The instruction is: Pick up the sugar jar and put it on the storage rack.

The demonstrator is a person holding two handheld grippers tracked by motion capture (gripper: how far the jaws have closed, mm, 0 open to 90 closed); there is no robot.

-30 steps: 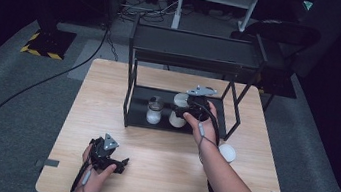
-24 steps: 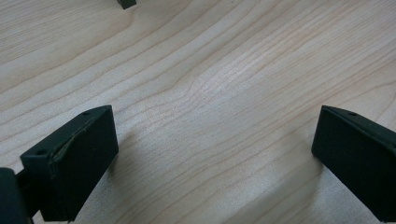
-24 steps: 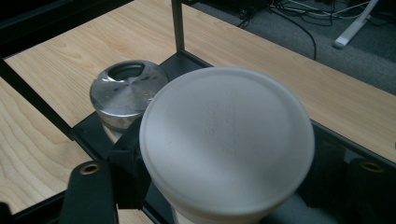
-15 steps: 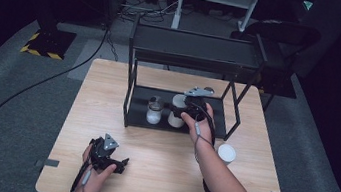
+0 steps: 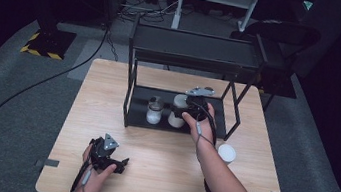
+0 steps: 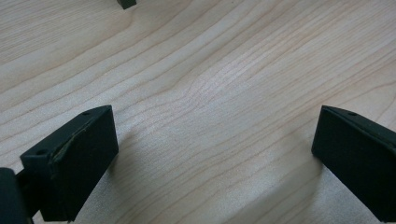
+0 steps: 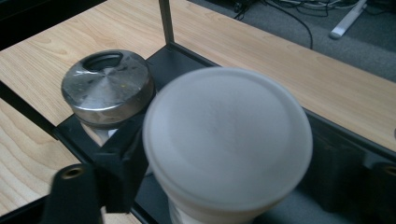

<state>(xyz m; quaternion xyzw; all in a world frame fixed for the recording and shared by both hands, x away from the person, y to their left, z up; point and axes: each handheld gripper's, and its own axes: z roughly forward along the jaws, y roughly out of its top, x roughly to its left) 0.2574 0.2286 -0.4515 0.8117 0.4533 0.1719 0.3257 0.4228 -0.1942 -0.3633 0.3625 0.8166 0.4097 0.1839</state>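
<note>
Left gripper (image 5: 121, 162) low over the bare wooden table (image 5: 109, 87), well in front of the black rack (image 5: 189, 53) and apart from everything on it; jaws spread wide in its own view, nothing but wood grain (image 6: 210, 93) between them.

Inside the rack, on its bottom shelf: a glass jar (image 5: 154, 111) with a metal lid (image 7: 107, 86), upright, then just beside it to the right a white-lidded container (image 5: 178, 111), also upright, long axis vertical. Right gripper (image 5: 182, 113) reaching into the rack from the front, set around that container; in the right gripper view, white lid (image 7: 227, 135) between the jaws, one black jaw pressed against its left flank, jar close behind that jaw. Likely gripped, yet not certain: the far jaw hidden behind the lid, so actual contact on that side impossible to confirm. Clearly the nearer hand for this container; probable next move a lift or pull out toward the front, with the jar close enough to be nudged.

Further right, outside the rack on the table, a small white cup (image 5: 226, 153) beside the right forearm.

Container's body and contents blurred and cut off; rack's top shelf contents not discernible.
</note>
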